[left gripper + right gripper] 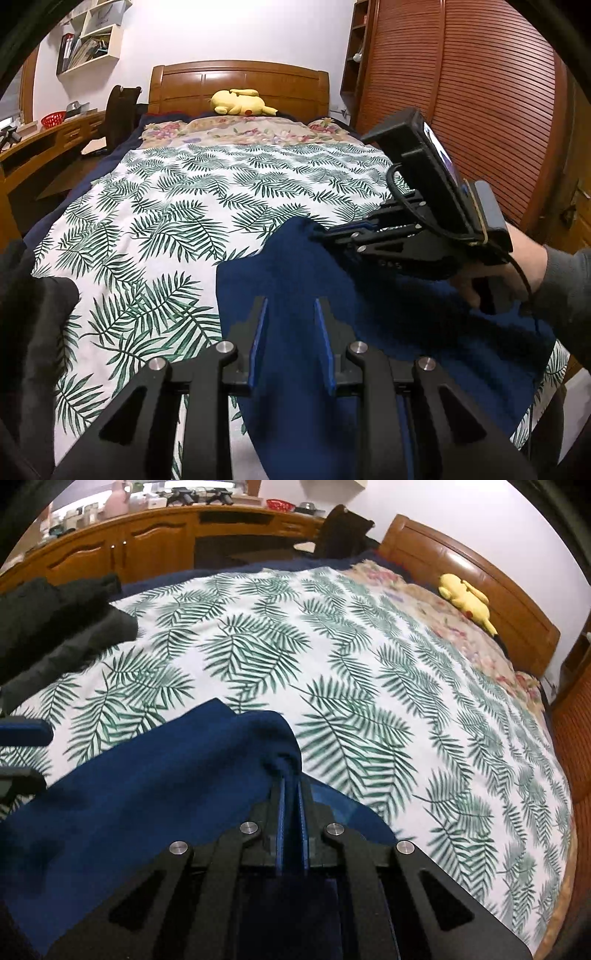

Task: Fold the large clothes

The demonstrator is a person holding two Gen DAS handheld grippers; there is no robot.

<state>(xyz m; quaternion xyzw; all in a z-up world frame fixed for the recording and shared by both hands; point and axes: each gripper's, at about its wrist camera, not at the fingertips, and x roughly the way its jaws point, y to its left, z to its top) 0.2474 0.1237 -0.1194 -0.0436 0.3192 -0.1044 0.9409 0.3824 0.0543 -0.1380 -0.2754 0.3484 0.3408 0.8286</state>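
One blue garment (295, 280) on bed, right tongs (290, 771) pinching its edge, left tongs (290, 314) parted, one plush (240, 101)

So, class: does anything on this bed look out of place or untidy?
A dark garment lies crumpled at the bedspread's edge, unfolded. The blue garment is bunched where the right hand-held gripper pinches it.

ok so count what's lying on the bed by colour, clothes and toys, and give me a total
Blue: 1, the blue garment, pinched in the right claw.
Black: 1, the black garment, by the bed's far edge.
Yellow: 1, the yellow plush toy, at the headboard.
Total: 3
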